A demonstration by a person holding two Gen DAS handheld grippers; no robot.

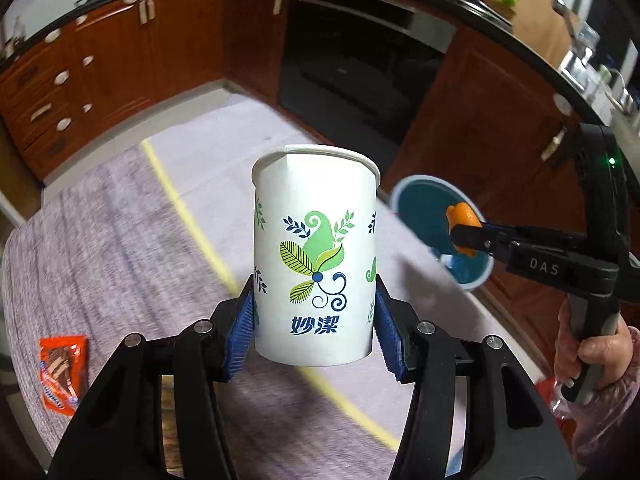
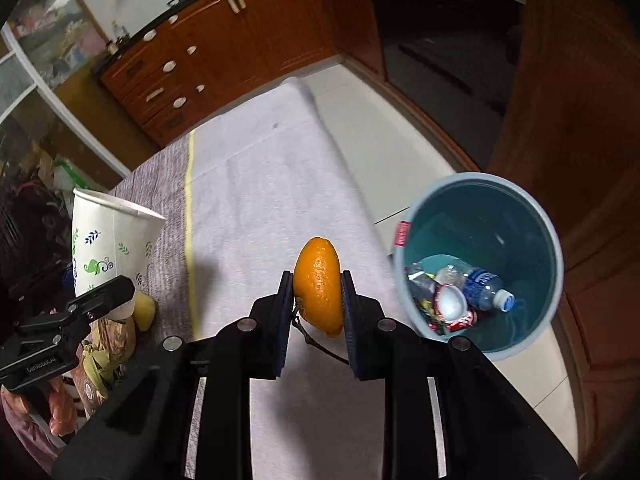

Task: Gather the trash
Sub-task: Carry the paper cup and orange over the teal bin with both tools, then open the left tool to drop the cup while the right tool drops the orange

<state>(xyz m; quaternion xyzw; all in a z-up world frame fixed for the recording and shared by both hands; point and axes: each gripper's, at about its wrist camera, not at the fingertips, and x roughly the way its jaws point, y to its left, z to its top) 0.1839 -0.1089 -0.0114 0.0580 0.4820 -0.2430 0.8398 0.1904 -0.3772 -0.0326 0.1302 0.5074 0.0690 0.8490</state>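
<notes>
Red-brown kitchen cabinets point(image 1: 116, 60) ring the grey-clothed bench point(image 2: 260, 184) where my left gripper point(image 1: 316, 320) clamps an upright white leaf-printed paper cup point(image 1: 316, 252) while my right gripper point(image 2: 316, 304) pinches a curved orange peel point(image 2: 319, 286), the round teal trash bin point(image 2: 480, 208) at its three o'clock.

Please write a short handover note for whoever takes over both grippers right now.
Left gripper: shut on the paper cup, held upright above the table.
Right gripper: shut on the orange peel, above the table's edge, short of the bin.
Done: a bottle and wrappers already lie in the bin on the floor.
Left: drop peel and cup into the bin, then fetch the orange snack wrapper on the table.
</notes>
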